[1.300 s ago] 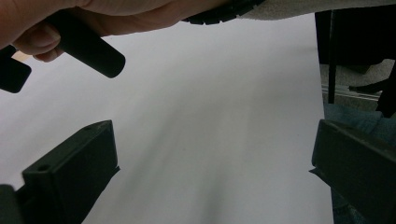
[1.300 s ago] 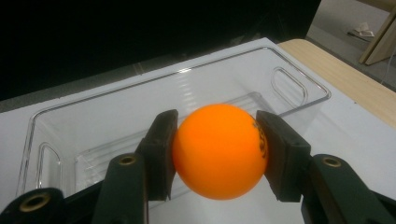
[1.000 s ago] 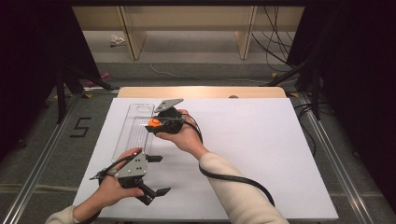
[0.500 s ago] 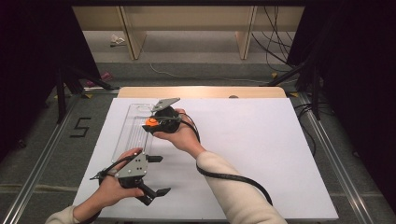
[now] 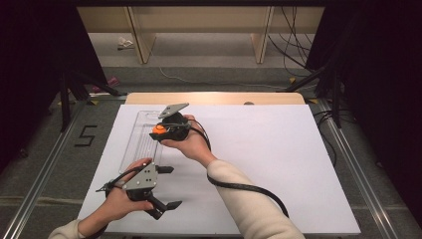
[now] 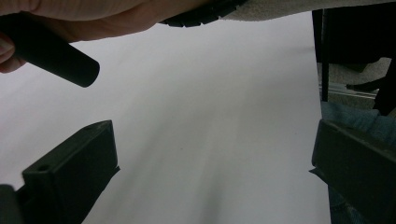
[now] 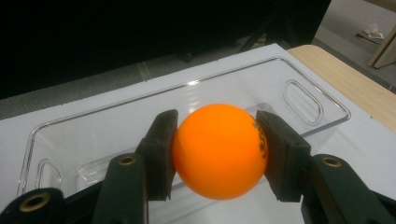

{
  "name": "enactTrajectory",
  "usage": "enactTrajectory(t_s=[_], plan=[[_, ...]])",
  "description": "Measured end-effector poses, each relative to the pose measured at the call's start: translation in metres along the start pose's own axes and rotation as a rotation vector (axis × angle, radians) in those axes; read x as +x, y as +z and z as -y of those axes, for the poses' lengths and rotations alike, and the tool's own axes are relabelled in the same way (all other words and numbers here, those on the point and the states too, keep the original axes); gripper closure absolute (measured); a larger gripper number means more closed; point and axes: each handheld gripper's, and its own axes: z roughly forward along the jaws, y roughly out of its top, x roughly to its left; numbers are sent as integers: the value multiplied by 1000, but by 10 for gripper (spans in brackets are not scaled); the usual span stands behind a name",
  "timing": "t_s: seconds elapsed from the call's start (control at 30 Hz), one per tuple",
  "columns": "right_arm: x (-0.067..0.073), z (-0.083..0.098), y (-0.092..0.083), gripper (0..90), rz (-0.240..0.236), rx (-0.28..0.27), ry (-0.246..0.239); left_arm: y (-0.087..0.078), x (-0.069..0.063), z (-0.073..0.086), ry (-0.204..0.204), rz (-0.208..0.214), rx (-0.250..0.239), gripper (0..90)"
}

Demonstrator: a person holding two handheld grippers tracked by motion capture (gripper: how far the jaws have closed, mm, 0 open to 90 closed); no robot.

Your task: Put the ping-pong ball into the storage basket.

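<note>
The right gripper (image 7: 218, 154) clamps an orange ball (image 7: 218, 150) between its two pads (image 7: 161, 154), one at the ball's nine o'clock and one at its three o'clock. Directly beneath and beyond the ball lies a clear plastic tray (image 7: 308, 100), so the likely release is straight down. In the high view the ball (image 5: 158, 129) hangs over the tray (image 5: 141, 130), whose long axis runs from twelve to six o'clock along the white table (image 5: 278, 159). The left gripper (image 5: 166, 188), at six o'clock from the tray, holds nothing, its jaws spread wide over bare tabletop; the right is plainly the nearer hand.
</note>
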Motion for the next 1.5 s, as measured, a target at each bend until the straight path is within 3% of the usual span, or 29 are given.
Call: enactTrajectory(t_s=[1.5], plan=[[4, -14, 19, 515, -25, 28, -22, 0, -1, 0, 4, 4, 1, 0]])
